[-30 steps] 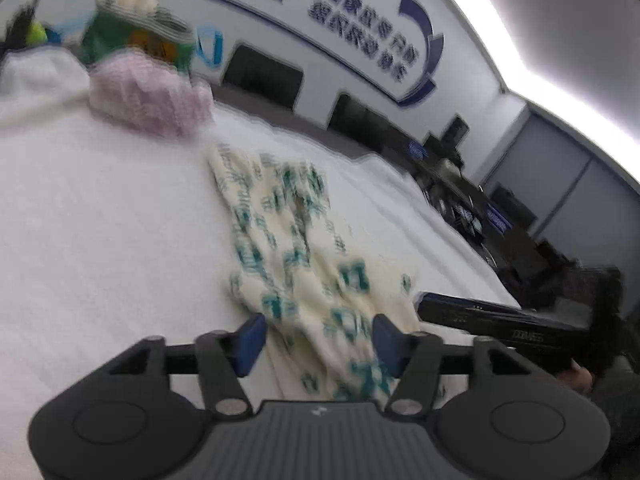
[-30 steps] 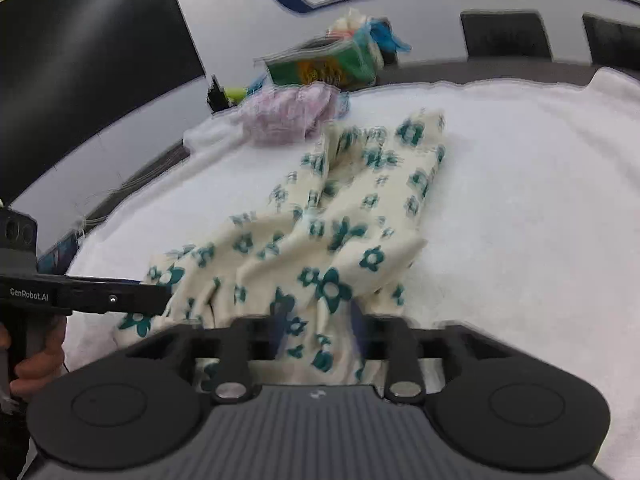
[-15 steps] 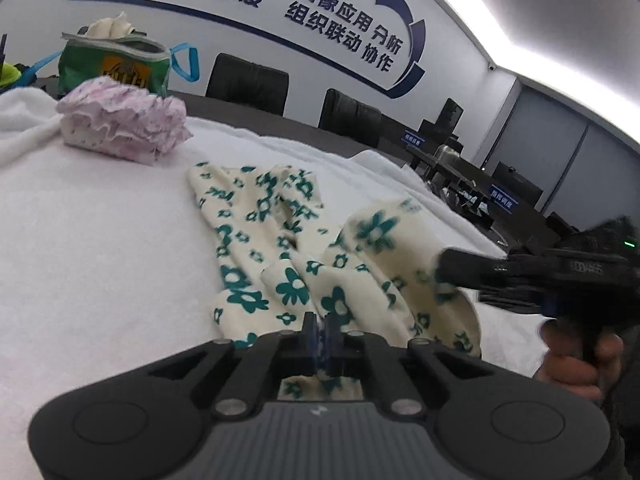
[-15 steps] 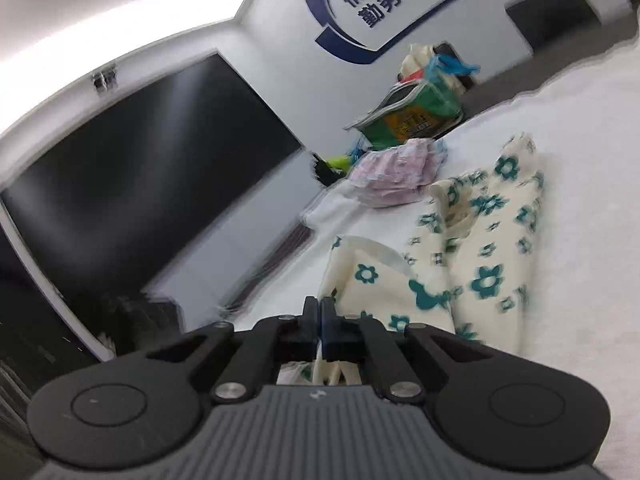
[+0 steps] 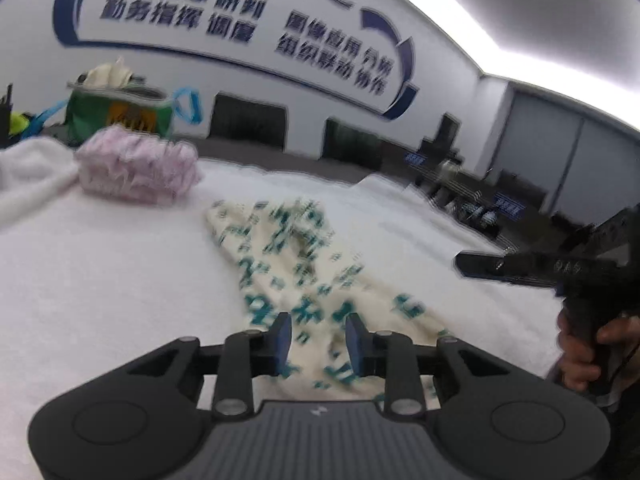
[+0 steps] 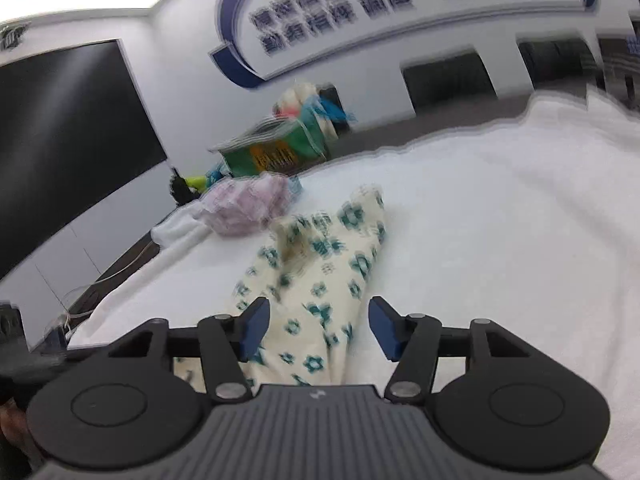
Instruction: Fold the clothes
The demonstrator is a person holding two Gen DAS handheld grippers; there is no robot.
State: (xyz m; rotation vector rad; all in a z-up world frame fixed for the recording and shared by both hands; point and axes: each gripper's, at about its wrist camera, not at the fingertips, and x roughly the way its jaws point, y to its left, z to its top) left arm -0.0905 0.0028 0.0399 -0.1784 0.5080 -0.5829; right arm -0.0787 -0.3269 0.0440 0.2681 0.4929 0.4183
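A cream garment with teal flowers point(image 5: 304, 276) point(image 6: 320, 276) lies in a long, loosely folded strip on the white towel-covered table point(image 5: 100, 280) point(image 6: 500, 240). My left gripper point(image 5: 318, 338) hovers over its near end, jaws opening, blue pads apart, cloth lying below and between them but not pinched. My right gripper point(image 6: 318, 328) is also opening over the same garment's near end, pads well apart with the fabric lying loose between them. The right-hand tool point(image 5: 560, 272), held by a hand point(image 5: 588, 344), shows at the right edge of the left wrist view.
A folded pink garment point(image 5: 136, 172) point(image 6: 248, 208) sits at the far side of the table. Behind it stands a green bag point(image 5: 120, 112) point(image 6: 276, 152) stuffed with cloth. A large dark screen point(image 6: 60, 140) fills the left wall; dark chairs line the back.
Both grippers were shut on the flowered garment's near end half a second ago and lifting it; now both have opened and the cloth lies flat on the towel.
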